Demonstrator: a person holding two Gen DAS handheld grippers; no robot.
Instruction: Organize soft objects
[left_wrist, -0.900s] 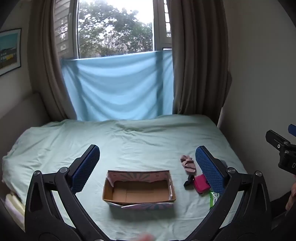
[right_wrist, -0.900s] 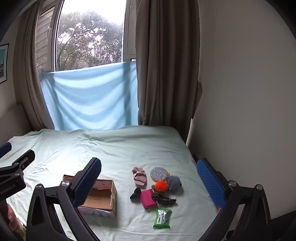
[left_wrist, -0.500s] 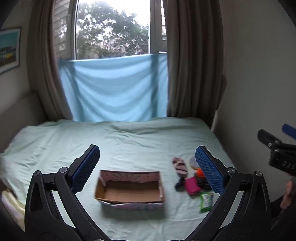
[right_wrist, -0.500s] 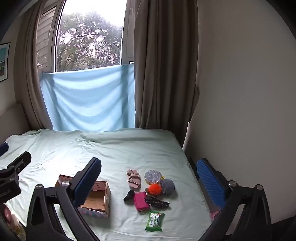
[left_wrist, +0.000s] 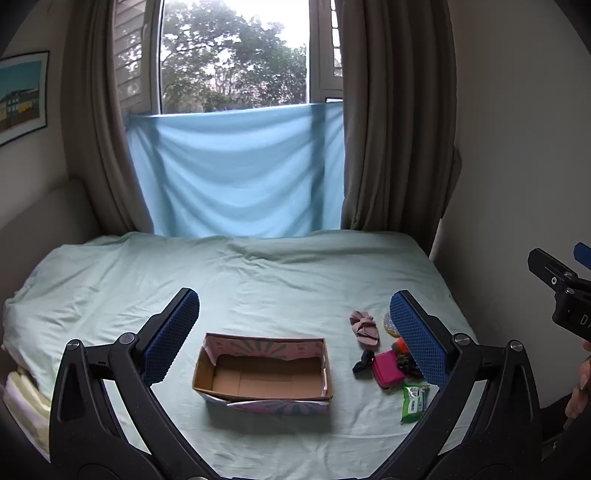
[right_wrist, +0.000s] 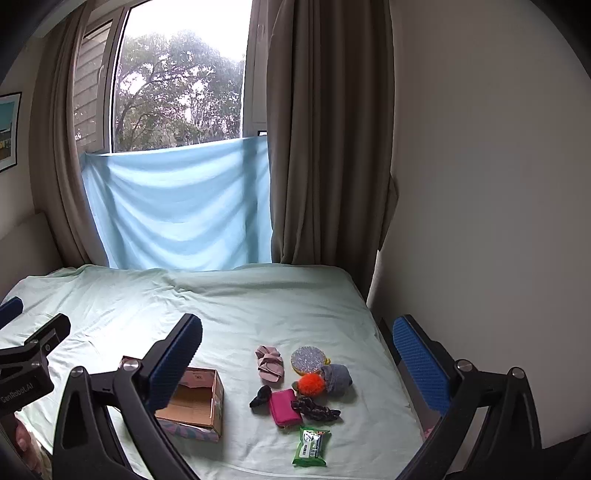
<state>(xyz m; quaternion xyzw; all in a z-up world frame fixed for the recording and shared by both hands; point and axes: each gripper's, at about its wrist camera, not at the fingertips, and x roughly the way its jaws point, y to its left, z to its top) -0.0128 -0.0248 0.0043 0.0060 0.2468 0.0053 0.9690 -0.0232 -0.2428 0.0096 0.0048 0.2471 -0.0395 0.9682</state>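
Note:
An open, empty cardboard box (left_wrist: 264, 371) (right_wrist: 195, 402) lies on the pale green bed. To its right is a cluster of small things: a pink sandal (right_wrist: 270, 363), a glittery round pad (right_wrist: 306, 359), a grey pouch (right_wrist: 337, 377), an orange pompom (right_wrist: 311, 384), a magenta purse (right_wrist: 284, 407) (left_wrist: 388, 369), a black bow (right_wrist: 260, 396), a dark scrunchie (right_wrist: 316, 409) and a green wipes pack (right_wrist: 311, 446) (left_wrist: 414, 397). My left gripper (left_wrist: 293, 338) is open and empty, above and short of the box. My right gripper (right_wrist: 297, 363) is open and empty, above and short of the cluster.
The bed (left_wrist: 258, 280) meets a wall on the right (right_wrist: 480, 221). Curtains (right_wrist: 325, 147) and a blue cloth (left_wrist: 236, 173) hang at the window behind. A headboard stands at the left (left_wrist: 33, 221). Folded bedding shows at the lower left edge (left_wrist: 22, 398).
Both grippers have drifted back and up a little, so the box and the cluster sit lower and more fully in view. Nothing on the bed has moved.

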